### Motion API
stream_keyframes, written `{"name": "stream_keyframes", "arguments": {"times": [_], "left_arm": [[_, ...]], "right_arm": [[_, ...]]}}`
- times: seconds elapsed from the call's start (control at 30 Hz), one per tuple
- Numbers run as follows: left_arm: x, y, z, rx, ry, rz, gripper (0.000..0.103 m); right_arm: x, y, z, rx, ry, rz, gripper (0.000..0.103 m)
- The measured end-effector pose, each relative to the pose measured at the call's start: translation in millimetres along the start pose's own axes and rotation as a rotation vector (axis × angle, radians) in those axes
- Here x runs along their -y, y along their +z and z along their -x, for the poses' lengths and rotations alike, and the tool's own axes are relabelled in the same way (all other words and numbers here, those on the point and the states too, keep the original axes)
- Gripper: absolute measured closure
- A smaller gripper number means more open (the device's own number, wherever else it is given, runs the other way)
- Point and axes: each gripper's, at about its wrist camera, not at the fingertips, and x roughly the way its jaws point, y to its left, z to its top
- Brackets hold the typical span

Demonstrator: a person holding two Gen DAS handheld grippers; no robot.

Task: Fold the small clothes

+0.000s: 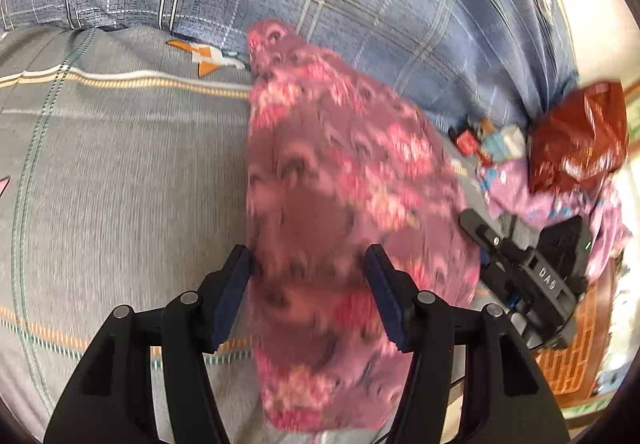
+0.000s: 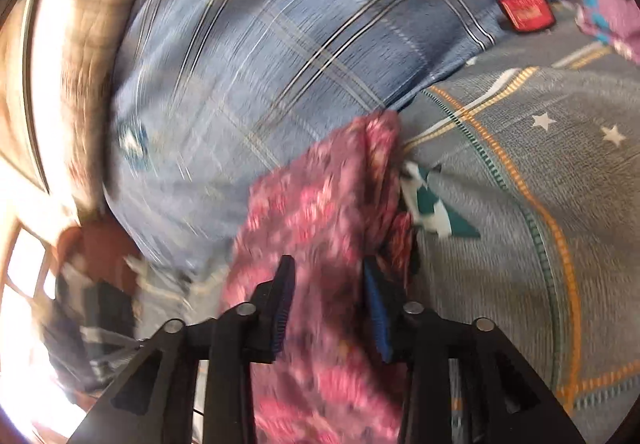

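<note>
While the floral garment (image 1: pixel 340 203) lies central, a red bag (image 1: pixel 576 135) sits aside.

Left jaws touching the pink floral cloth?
Cannot tell. In the left wrist view the left gripper stands open around the blurred pink floral cloth; no plain contact or gap.

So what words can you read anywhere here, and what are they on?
"DAS": on the right gripper, seen from the left wrist camera.
Red packet by the blue plaid quilt: has printing, too blurred to read.
Nothing else has words.
</note>
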Motion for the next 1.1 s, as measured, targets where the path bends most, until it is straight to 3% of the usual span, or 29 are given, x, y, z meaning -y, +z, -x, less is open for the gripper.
{"name": "stream_keyframes", "arguments": {"times": [0.03,0.1,0.13,0.27,0.33,0.4,0.43,0.47,0.5,0.53,0.6,0.67,0.73,0.8,0.9,0.97,1.1], "left_arm": [[1,-2,-1,0.001,0.019,-0.018,0.044],[5,-9,-8,-0.003,0.065,-0.047,0.044],[5,-11,-10,-0.008,0.075,-0.048,0.044],[7,-19,12,0.018,0.040,-0.014,0.045],[14,-32,22,0.046,0.053,-0.057,0.045],[20,-45,23,0.048,0.061,-0.105,0.045],[24,-51,18,0.042,0.076,-0.134,0.045],[27,-55,14,0.031,0.096,-0.158,0.045],[27,-58,7,0.020,0.113,-0.171,0.045],[26,-59,-1,0.006,0.130,-0.175,0.045],[16,-61,-17,-0.047,0.140,-0.145,0.043],[13,-58,-16,-0.042,0.114,-0.141,0.043],[12,-57,-12,-0.062,0.106,-0.134,0.043],[10,-55,-1,-0.067,0.047,-0.115,0.044],[6,-45,26,0.005,-0.048,-0.069,0.044],[10,-29,36,0.058,-0.071,-0.053,0.044],[22,11,28,0.092,-0.044,-0.050,0.044]], "right_arm": [[-4,-6,-1,-0.022,-0.028,0.035,0.061],[-11,-16,-2,-0.018,-0.101,0.121,0.071],[-15,-19,-3,-0.015,-0.136,0.176,0.091],[-18,-26,18,0.041,-0.140,0.161,0.094],[-21,-31,33,0.044,-0.174,0.165,0.086],[-23,-38,33,-0.010,-0.189,0.175,0.062],[-23,-42,32,-0.021,-0.210,0.186,0.041],[-25,-49,29,-0.023,-0.251,0.204,0.039],[-26,-57,22,-0.029,-0.300,0.240,0.045],[-27,-61,14,-0.050,-0.303,0.271,0.070],[-30,-64,17,-0.033,-0.324,0.294,0.077],[-30,-67,21,-0.010,-0.371,0.332,0.078],[-12,-67,19,-0.032,-0.331,0.252,0.074],[-5,-60,30,-0.024,-0.255,0.176,0.071],[-5,-50,60,0.128,-0.222,0.116,0.068],[-12,-45,79,0.266,-0.135,0.114,0.067],[-36,-37,78,0.345,-0.002,0.196,0.068]]}}
